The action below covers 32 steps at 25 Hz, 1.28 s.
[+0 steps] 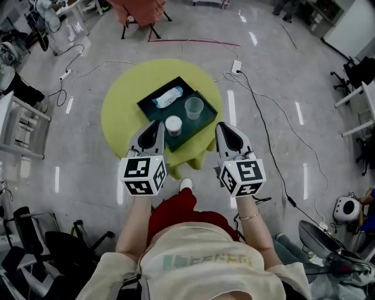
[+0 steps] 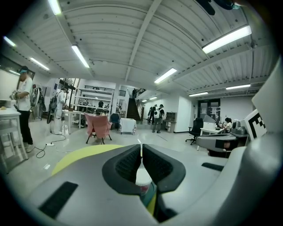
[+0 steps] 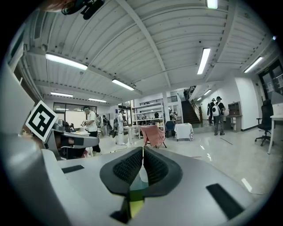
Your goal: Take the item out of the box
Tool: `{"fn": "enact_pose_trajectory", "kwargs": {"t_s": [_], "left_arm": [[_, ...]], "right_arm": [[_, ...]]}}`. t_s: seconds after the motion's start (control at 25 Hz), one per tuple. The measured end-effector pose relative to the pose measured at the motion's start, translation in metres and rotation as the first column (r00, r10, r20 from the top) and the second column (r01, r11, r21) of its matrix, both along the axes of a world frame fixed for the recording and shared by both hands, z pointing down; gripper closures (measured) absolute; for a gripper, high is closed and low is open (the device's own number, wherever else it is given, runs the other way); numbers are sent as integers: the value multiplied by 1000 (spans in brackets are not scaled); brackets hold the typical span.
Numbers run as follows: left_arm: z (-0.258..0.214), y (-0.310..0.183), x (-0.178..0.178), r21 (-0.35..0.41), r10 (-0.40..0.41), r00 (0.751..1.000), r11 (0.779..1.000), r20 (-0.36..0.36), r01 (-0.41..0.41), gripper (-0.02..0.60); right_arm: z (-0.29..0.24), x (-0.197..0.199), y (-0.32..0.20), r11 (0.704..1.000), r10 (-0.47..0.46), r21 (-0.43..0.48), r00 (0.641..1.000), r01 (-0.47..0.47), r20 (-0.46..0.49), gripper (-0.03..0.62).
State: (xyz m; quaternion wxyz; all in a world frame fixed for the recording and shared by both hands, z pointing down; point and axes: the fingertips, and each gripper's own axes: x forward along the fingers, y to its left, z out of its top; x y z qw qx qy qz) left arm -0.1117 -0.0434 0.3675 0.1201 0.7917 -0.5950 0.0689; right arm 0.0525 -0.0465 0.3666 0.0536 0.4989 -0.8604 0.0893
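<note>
A dark green box [image 1: 153,101] sits on a round yellow-green table [image 1: 120,111]. In it lie a clear plastic bottle [image 1: 168,97] on its side, a clear cup [image 1: 194,108] and a white-lidded cup [image 1: 173,125]. My left gripper [image 1: 157,125] hovers over the box's near left corner, jaws shut and empty. My right gripper [image 1: 221,126] hangs beside the box's near right edge, also shut on nothing. In the left gripper view the jaws [image 2: 141,148] meet, with the white-lidded cup [image 2: 143,176] showing below them. The right gripper view shows its jaws [image 3: 143,152] pressed together.
Cables and a power strip [image 1: 237,66] run across the floor behind and right of the table. A pink-draped chair [image 1: 137,12] stands at the back, and office chairs [image 1: 41,234] at the lower left. Several people stand far off in both gripper views.
</note>
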Motion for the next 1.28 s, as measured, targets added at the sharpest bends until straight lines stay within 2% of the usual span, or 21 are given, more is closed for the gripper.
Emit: {"fn": "enact_pose_trajectory", "kwargs": {"t_s": [0.44, 0.76, 1.08, 1.28], "left_arm": [[10, -73, -38, -25, -20, 999, 999, 28, 21, 549], [25, -98, -54, -58, -3, 999, 998, 42, 5, 549], [35, -136, -55, -79, -26, 998, 996, 51, 30, 549], [45, -145, -61, -110, -25, 998, 993, 54, 31, 549]], "right_arm": [[-1, -25, -68, 1000, -1, -6, 1000, 1, -18, 557], [10, -36, -85, 1000, 9, -28, 999, -10, -31, 557], [15, -29, -114, 999, -13, -50, 1000, 12, -28, 556], [16, -39, -128, 997, -49, -56, 998, 47, -29, 557]]}}
